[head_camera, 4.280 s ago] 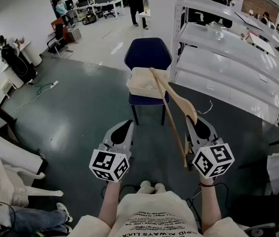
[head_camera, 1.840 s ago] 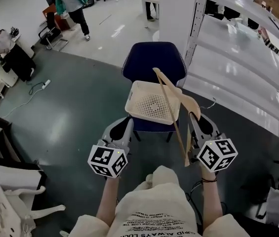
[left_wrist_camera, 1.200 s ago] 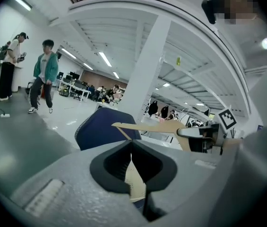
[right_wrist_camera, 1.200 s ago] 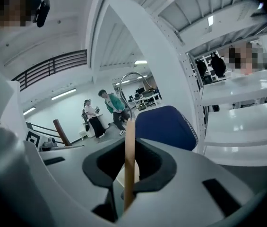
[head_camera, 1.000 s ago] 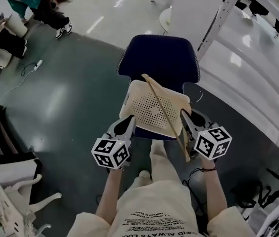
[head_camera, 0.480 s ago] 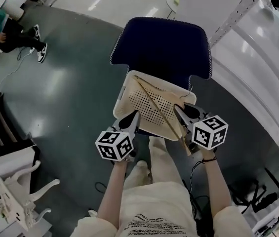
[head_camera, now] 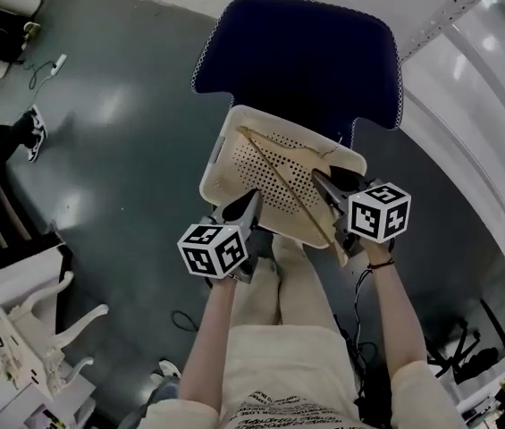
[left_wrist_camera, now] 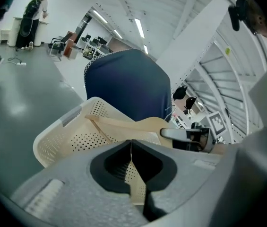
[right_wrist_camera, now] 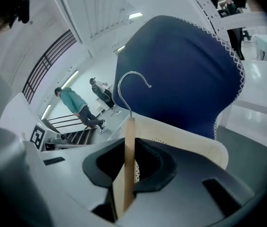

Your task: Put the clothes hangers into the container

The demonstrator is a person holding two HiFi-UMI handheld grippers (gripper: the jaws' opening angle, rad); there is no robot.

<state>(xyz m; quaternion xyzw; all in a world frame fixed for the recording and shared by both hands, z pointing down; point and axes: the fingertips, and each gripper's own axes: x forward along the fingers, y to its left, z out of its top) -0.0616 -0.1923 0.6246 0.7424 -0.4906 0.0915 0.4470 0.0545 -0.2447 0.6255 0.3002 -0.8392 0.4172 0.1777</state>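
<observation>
At the centre of the head view, on the seat of the blue chair (head_camera: 301,52), sits the cream perforated container (head_camera: 214,155). The wooden clothes hanger (head_camera: 279,179) slants across its open top, and the jaws of the right gripper (head_camera: 322,184) are closed narrowly on the wood at its near end. The left gripper (head_camera: 252,202) hangs at the container's near rim, jaws shut together on nothing. The step in hand looks like the placing: next the hanger wants lowering below the rim, then the right jaws parting to release it.

This looks like an open-plan office or lab hall. White metal shelving (head_camera: 475,79) runs along a glossy grey floor (head_camera: 118,168). Desks (left_wrist_camera: 91,52) stand at the far end.
</observation>
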